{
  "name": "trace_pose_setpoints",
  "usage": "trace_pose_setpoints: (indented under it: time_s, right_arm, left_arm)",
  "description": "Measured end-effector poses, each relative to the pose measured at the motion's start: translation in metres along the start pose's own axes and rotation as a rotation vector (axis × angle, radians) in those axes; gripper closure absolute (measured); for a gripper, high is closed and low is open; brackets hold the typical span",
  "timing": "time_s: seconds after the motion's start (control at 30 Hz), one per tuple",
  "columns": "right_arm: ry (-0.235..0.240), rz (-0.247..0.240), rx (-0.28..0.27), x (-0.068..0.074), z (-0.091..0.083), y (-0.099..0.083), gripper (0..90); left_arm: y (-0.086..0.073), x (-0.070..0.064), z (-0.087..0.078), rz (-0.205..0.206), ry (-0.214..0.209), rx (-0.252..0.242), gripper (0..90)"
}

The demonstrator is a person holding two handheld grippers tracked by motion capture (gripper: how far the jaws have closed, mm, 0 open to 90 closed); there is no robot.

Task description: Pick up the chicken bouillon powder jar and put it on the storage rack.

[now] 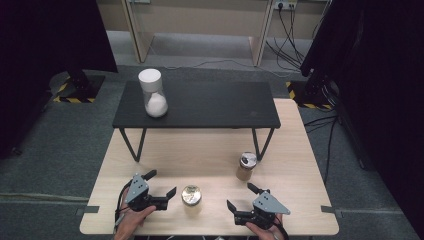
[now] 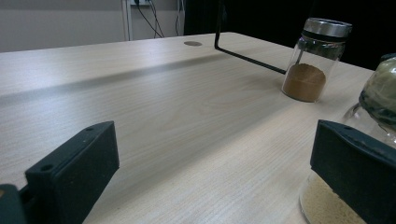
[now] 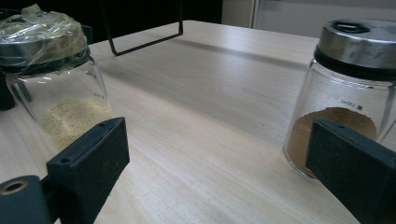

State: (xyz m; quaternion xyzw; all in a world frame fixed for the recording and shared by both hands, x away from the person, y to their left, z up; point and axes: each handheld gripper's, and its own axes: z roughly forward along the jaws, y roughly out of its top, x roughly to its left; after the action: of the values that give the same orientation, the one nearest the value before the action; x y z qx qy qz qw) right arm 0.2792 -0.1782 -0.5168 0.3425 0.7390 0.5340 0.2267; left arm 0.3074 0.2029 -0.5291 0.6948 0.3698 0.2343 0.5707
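— Left claw (image 1: 161, 185): spread wide, gripping nothing, held low over the pale wooden surface (image 1: 210, 150) at the near edge.
— And beside it?
— Just off its right jaw, a glass jar (image 1: 191, 196) with a wrapped lid and pale yellow grains at the bottom; near that jaw, contact impossible to tell.
— Right claw (image 1: 241, 197)?
— Also wide apart, empty, resting near the same edge on the jar's other side. Pale-grain jar (image 3: 56, 88) ahead of its left jaw, brown-powder jar (image 3: 348, 98) with a metal cap ahead of its right jaw, both upright.
— Farther out?
— Beyond both claws, a low black shelf (image 1: 200, 107) on thin legs, carrying a white-lidded container (image 1: 152, 92) of white powder toward its left end.
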Motion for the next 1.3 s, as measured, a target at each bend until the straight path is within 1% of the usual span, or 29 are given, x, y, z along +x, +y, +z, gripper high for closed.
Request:
trace_pose_setpoints:
  time_s: [0.4, 0.9, 1.3]
  right_arm:
    - [0.024, -0.011, 0.003, 0.008, 0.004, 0.000, 6.4]
    - [0.073, -0.028, 0.014, 0.025, 0.013, 0.000, 6.5]
    - [0.095, -0.036, 0.014, 0.034, 0.020, 0.001, 6.4]
  left_arm:
    - [0.000, 0.000, 0.000, 0.000, -0.001, -0.001, 0.5]
    - [0.000, 0.000, 0.000, -0.003, -0.007, -0.002, 0.4]
    - [0.000, 0.000, 0.001, -0.008, -0.009, -0.004, 0.5]
